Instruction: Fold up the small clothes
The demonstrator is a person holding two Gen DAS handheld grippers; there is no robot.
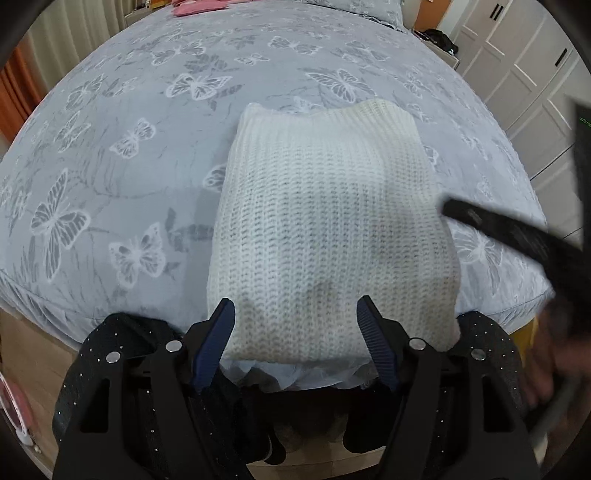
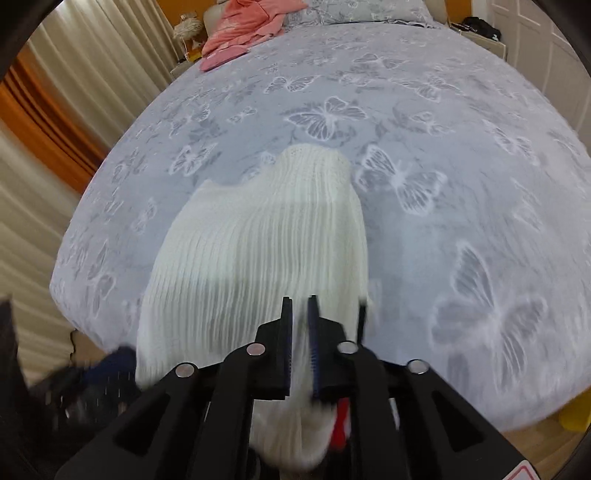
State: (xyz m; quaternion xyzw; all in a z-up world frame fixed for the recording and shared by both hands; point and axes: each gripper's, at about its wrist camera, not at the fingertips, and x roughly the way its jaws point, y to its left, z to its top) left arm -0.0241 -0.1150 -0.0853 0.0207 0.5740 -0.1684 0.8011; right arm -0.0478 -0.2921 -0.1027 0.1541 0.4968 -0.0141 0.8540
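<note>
A white knit garment (image 1: 325,236) lies folded into a rough rectangle on a bed (image 1: 110,147) covered in a grey butterfly-print sheet, its near hem hanging at the bed's edge. In the left wrist view the garment fills the centre of the frame, stretching from 6 o'clock up toward 12 o'clock, directly ahead of the left hand-held gripper (image 1: 297,332). That gripper stands wide apart — its blue-padded fingers (image 1: 218,339) bracket the garment's near hem on either side, with knit fabric lying in the gap between them; whether the pads touch the fabric cannot be told. At 3 o'clock in the same view a blurred black finger of the right hand-held gripper (image 1: 498,232) crosses the garment's right edge.

In the right wrist view the garment (image 2: 258,251) runs from 6 o'clock toward 12 o'clock, streaked by motion blur. The right hand-held gripper (image 2: 300,325) is nearly closed — only a narrow slot remains between its fingers, and white knit shows within that slot and bunched beneath the jaws at the garment's near right corner, so it appears pinched on the fabric. A pink garment (image 2: 251,26) lies at the far end of the bed, at 11 o'clock, well apart from the white one.
</note>
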